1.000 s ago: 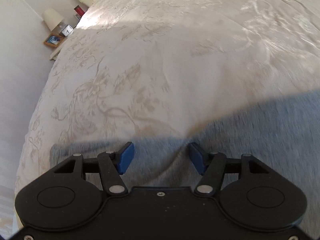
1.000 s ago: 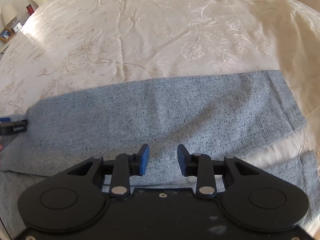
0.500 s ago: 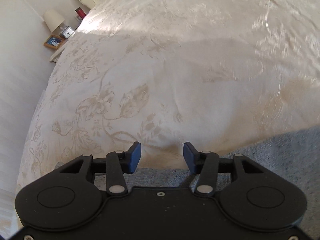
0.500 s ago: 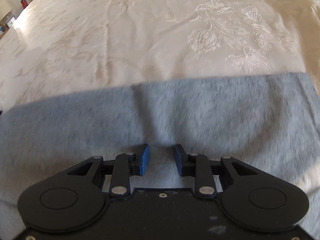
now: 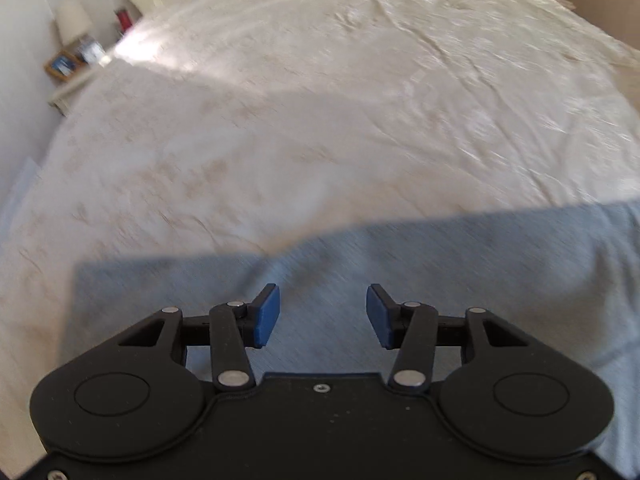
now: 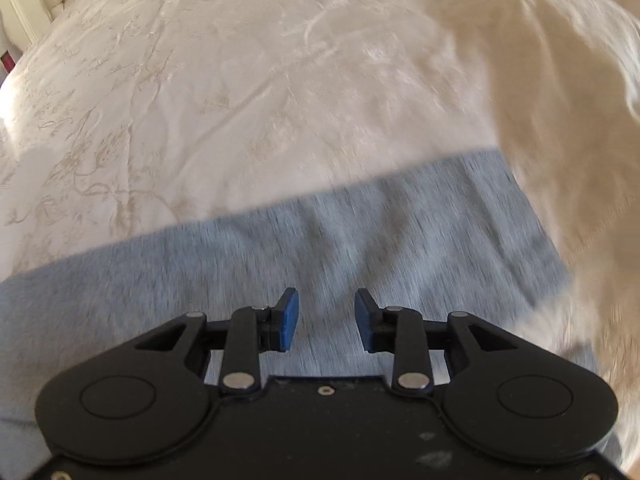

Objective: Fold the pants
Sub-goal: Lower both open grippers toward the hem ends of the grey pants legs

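Observation:
Grey speckled pants [image 5: 440, 264] lie flat across the near part of a cream embroidered bedspread [image 5: 320, 120]. My left gripper [image 5: 323, 312] hovers over the pants near their left end, jaws open, with only the flat cloth showing beneath the gap. In the right wrist view the pants [image 6: 400, 232] end at a straight edge on the right. My right gripper [image 6: 326, 316] is above them, its jaws opening, and no fold of cloth is between the blue pads [image 6: 289, 318]. Both views are motion-blurred.
The bedspread [image 6: 240, 100] stretches far behind the pants. At the upper left stand a nightstand [image 5: 68, 64] with a lamp [image 5: 72, 20] and picture frames. A tufted headboard [image 6: 24, 4] is at the far left corner. The bed's right side drops away.
The left gripper rose and tilted up, so more of the pants shows under it. The right gripper slid right toward the pants' end; its jaws narrowed, then widened again.

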`<state>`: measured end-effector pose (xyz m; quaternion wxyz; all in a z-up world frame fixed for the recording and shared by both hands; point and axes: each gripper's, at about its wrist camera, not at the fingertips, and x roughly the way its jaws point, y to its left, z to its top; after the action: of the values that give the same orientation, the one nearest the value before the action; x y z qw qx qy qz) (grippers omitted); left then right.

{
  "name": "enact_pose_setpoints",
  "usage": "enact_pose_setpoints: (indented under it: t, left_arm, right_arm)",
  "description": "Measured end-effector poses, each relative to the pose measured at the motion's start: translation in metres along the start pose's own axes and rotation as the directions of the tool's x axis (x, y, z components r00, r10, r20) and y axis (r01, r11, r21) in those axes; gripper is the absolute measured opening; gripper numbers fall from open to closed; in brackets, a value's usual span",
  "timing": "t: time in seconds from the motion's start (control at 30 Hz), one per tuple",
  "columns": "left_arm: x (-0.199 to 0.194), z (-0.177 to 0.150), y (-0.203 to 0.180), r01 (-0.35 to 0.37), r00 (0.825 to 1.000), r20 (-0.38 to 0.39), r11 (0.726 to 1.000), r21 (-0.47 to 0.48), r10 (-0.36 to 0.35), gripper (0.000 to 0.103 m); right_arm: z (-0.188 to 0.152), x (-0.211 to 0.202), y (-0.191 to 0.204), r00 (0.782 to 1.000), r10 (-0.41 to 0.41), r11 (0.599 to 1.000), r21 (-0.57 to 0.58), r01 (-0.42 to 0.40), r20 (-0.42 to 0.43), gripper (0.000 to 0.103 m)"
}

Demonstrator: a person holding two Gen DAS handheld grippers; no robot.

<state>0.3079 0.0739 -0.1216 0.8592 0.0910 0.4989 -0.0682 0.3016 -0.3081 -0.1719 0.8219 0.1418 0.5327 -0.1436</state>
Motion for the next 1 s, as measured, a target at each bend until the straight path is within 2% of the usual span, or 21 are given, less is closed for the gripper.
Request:
enact_pose_setpoints:
  t: [0.13,0.23,0.37,0.43,0.57,0.67,0.77,0.83,0.93,1.0]
  left_arm:
    - [0.002,-0.027,-0.031,0.074,0.996,-0.055,0.997,0.021,-0.072,0.056]
    - [0.016,-0.035,-0.053,0.064,0.994,-0.088,0.997,0.039,-0.060,0.056]
    - [0.049,-0.029,-0.066,-0.002,0.993,-0.115,1.000,0.023,0.004,0.058]
    - [0.066,-0.021,-0.065,-0.009,0.990,-0.143,1.000,-0.017,0.006,0.058]
    - [0.084,0.001,-0.062,-0.013,0.984,-0.180,0.997,-0.079,-0.002,0.060]
    - [0.092,0.017,-0.057,-0.010,0.974,-0.226,0.994,-0.111,-0.016,0.060]
    - [0.089,0.031,-0.047,-0.009,0.971,-0.237,0.989,-0.144,-0.026,0.060]
    - [0.082,0.037,-0.037,-0.019,0.975,-0.223,0.987,-0.162,-0.018,0.059]
    - [0.074,0.043,-0.025,-0.042,0.979,-0.203,0.984,-0.171,0.007,0.059]
    - [0.070,0.044,-0.017,-0.058,0.980,-0.197,0.984,-0.171,0.023,0.059]
  right_arm:
    - [-0.022,0.002,-0.015,0.999,-0.032,0.999,0.017,0.032,-0.036,0.033]
    - [-0.021,0.024,-0.022,0.997,-0.059,0.997,0.038,0.061,-0.052,0.032]
    - [0.003,0.053,-0.032,0.994,-0.096,0.989,0.104,0.101,-0.053,0.029]
    - [0.026,0.054,-0.041,0.994,-0.098,0.980,0.171,0.106,-0.055,0.032]
    - [0.063,0.044,-0.053,0.998,-0.050,0.959,0.278,0.059,-0.038,0.033]
    - [0.090,0.050,-0.057,0.997,-0.029,0.926,0.374,0.053,-0.070,0.035]
    - [0.110,0.063,-0.053,0.993,-0.037,0.882,0.464,0.084,-0.108,0.035]
    - [0.123,0.073,-0.047,0.992,-0.053,0.867,0.487,0.103,-0.115,0.035]
    - [0.137,0.090,-0.035,0.980,-0.111,0.856,0.484,0.180,-0.167,0.036]
    - [0.141,0.106,-0.028,0.961,-0.155,0.856,0.454,0.245,-0.227,0.035]
